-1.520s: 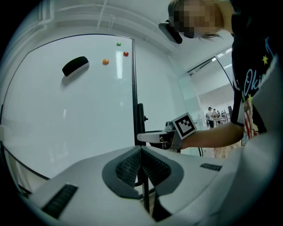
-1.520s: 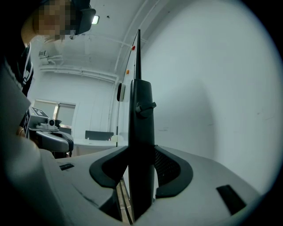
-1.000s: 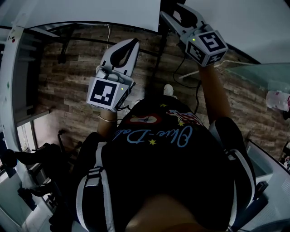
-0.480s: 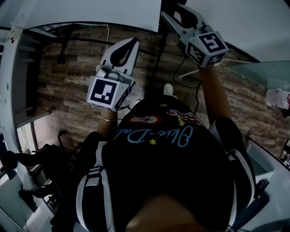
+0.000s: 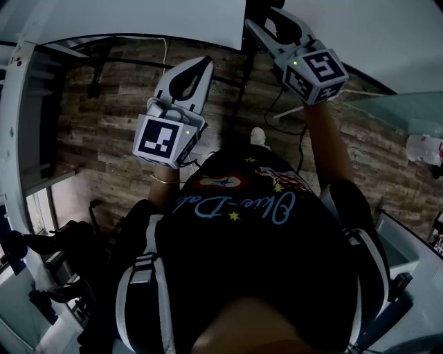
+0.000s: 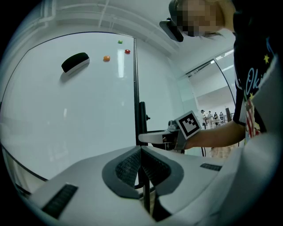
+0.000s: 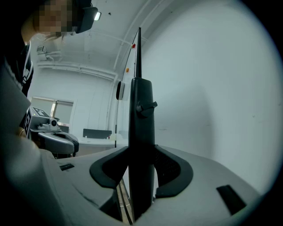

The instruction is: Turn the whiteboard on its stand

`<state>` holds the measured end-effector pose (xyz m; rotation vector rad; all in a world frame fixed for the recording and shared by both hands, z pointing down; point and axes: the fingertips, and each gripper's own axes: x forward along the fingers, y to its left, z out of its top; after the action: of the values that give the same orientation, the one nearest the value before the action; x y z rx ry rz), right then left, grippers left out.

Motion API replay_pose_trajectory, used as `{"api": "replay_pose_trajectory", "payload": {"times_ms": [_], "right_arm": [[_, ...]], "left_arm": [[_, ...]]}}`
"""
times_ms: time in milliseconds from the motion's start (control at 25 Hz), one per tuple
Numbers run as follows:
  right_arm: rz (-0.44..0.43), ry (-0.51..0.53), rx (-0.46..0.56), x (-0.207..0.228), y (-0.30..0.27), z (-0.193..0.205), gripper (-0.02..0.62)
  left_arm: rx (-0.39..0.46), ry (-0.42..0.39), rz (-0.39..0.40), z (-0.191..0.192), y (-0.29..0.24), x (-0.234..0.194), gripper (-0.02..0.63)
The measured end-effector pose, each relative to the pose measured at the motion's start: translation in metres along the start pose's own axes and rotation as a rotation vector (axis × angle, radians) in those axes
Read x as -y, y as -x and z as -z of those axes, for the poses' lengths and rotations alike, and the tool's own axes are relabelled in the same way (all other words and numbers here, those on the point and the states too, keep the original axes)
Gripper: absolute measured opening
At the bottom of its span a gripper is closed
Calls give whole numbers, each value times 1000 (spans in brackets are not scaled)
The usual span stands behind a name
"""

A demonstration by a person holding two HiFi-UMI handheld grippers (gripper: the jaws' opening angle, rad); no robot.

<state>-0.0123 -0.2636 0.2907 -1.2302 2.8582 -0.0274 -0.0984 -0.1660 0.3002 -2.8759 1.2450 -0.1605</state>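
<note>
Head view: the left gripper [image 5: 199, 63] is held just below the whiteboard [image 5: 138, 17], and the right gripper [image 5: 260, 18] is set at its lower edge.

Left gripper view: the jaws are pressed together, near the whiteboard's edge.

Right gripper view: the jaws are clamped on the black stand post [image 7: 141, 114] beside the whiteboard.

Cursive lettering on the black shirt [image 5: 235, 207], upside down, not fully legible.
</note>
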Motion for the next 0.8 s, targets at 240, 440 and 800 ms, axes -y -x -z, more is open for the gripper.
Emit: {"api": "replay_pose_trajectory", "payload": {"times_ms": [240, 440, 800], "right_arm": [[-5, 0, 1, -7, 1, 0, 179], [-15, -3, -2, -15, 0, -1, 179], [-53, -3, -1, -31, -8, 0, 179]], "left_arm": [[-2, -1, 4, 0, 2, 2, 2], [-2, -3, -1, 0, 6, 2, 2], [14, -9, -25, -3, 12, -6, 2]]}}
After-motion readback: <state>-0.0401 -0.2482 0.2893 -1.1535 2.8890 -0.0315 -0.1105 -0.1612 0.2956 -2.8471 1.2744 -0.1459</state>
